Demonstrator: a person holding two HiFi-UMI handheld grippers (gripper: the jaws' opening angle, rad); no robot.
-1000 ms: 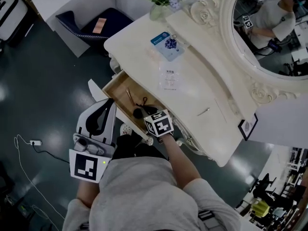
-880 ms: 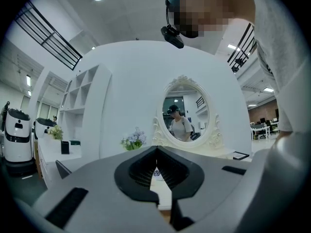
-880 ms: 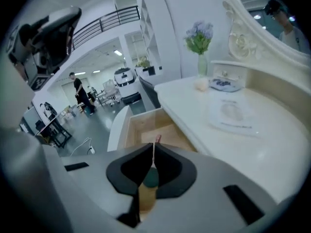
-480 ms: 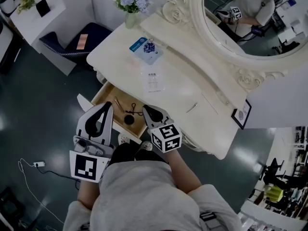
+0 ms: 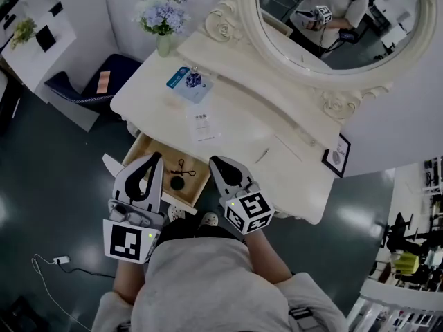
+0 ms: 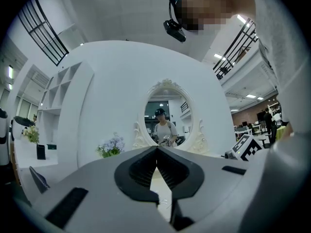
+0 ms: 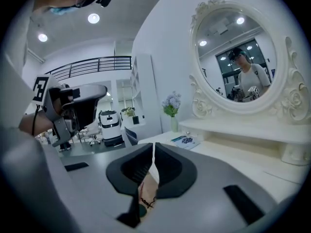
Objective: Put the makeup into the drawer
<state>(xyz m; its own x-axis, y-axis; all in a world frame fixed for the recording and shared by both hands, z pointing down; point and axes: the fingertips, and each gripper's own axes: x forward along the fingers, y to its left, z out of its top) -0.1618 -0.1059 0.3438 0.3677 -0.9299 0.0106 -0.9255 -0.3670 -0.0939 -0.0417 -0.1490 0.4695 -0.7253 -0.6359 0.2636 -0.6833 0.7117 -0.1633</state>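
Your right gripper (image 5: 216, 162) has come up out of the drawer (image 5: 197, 172), where it reached in a second ago. It now hangs beside the left gripper (image 5: 157, 158), and both point level toward the mirror (image 5: 325, 19). In both gripper views the jaws meet at their tips with nothing between them.

The makeup lies on the drawer floor between your two grippers: a dark round piece (image 5: 177, 183) and a black looped tool (image 5: 181, 166) just behind it. Neither gripper touches them.

The drawer stands pulled out from the dressing table (image 5: 239, 133). Your left gripper's tip sits over the drawer's left side, and your right gripper's tip is at its right front corner, close under the table's front edge. On the tabletop, well apart from both grippers, lie a clear packet (image 5: 202, 125), a blue packet (image 5: 187, 81) and a thin stick (image 5: 261, 155). Bare dark floor (image 5: 62, 185) lies to your left.
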